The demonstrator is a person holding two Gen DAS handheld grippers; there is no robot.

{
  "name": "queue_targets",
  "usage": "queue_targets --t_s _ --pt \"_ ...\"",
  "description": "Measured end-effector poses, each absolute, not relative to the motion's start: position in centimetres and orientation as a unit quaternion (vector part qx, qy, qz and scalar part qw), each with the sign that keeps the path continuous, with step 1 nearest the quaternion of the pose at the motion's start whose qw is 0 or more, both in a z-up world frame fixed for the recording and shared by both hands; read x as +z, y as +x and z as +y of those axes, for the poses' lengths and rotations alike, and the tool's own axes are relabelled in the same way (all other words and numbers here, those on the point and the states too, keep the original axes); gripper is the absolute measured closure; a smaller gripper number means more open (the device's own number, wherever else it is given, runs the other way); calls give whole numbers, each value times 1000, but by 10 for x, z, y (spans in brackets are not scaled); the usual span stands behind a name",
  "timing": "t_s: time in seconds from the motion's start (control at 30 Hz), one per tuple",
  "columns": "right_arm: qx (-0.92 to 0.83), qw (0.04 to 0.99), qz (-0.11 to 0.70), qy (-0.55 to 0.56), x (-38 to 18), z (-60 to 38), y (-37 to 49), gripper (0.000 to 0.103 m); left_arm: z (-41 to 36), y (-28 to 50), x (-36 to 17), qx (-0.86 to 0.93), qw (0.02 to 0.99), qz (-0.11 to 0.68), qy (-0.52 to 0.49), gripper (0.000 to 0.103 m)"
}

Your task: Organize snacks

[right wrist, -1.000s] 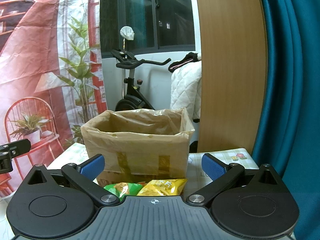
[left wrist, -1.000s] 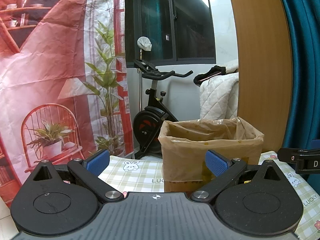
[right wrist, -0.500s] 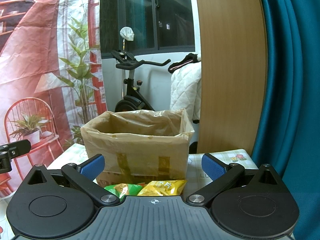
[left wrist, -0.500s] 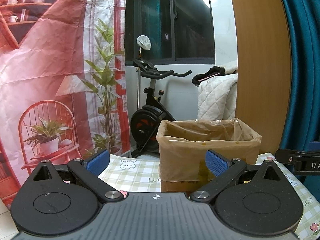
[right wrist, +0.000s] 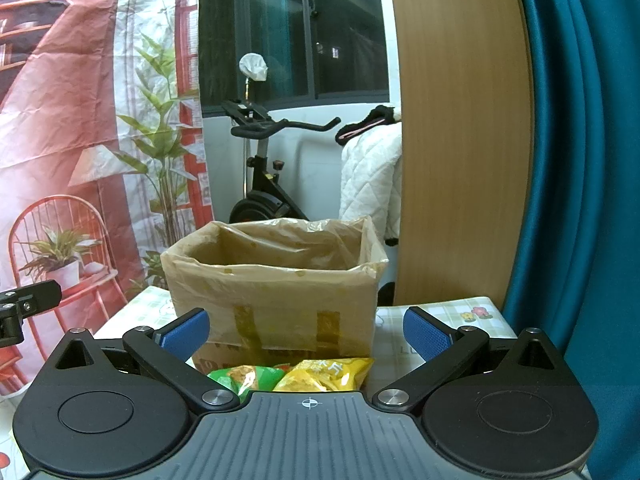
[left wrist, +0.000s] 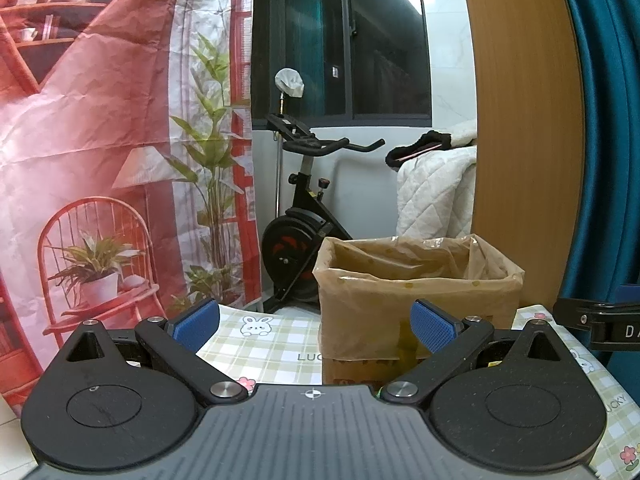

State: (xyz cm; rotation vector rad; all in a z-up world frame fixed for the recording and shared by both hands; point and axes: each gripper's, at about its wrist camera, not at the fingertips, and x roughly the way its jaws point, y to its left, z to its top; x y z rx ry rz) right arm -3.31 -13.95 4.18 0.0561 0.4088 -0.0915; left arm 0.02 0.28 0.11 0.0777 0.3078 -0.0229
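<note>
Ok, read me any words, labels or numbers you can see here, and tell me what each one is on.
"LUC", cut off by the box: tablecloth.
"UCKY", partly hidden: tablecloth, near right edge.
"D", cut off: right gripper body.
Yellow snack bag: print too blurred to read.
Cardboard box: print along its base unreadable.

Box (right wrist: 276,300) sitting on table (left wrist: 264,344), toward far edge. Two snack bags (right wrist: 296,374) lying side by side on table, just before box, nearer right gripper (right wrist: 306,332). Left gripper (left wrist: 316,326) hanging left of box, jaws apart. Exercise bike (left wrist: 304,216) standing behind table. Backdrop (left wrist: 120,140) hanging left of bike. Wood panel (right wrist: 464,132) standing right behind box, curtain (right wrist: 580,160) hanging right of panel.
</note>
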Motion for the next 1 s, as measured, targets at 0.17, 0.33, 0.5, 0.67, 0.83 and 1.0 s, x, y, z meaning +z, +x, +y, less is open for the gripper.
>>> queue_targets --t_s 0.17,0.33,0.5,0.67,0.83,1.0 --pt "-45 978 203 28 41 -140 -33 0 3 0 1 -12 987 153 39 1" --pt "-46 978 204 28 42 -141 -34 0 3 0 1 -12 987 153 39 1" --pt "-46 978 204 28 42 -141 -34 0 3 1 0 -12 987 153 39 1" --pt "-46 978 204 28 42 -141 -34 0 3 1 0 -12 987 153 39 1" --pt "-46 977 204 28 42 -141 -35 0 3 0 0 -12 987 153 39 1" --pt "-48 977 205 29 46 -143 -38 0 4 1 -2 -11 987 153 40 1"
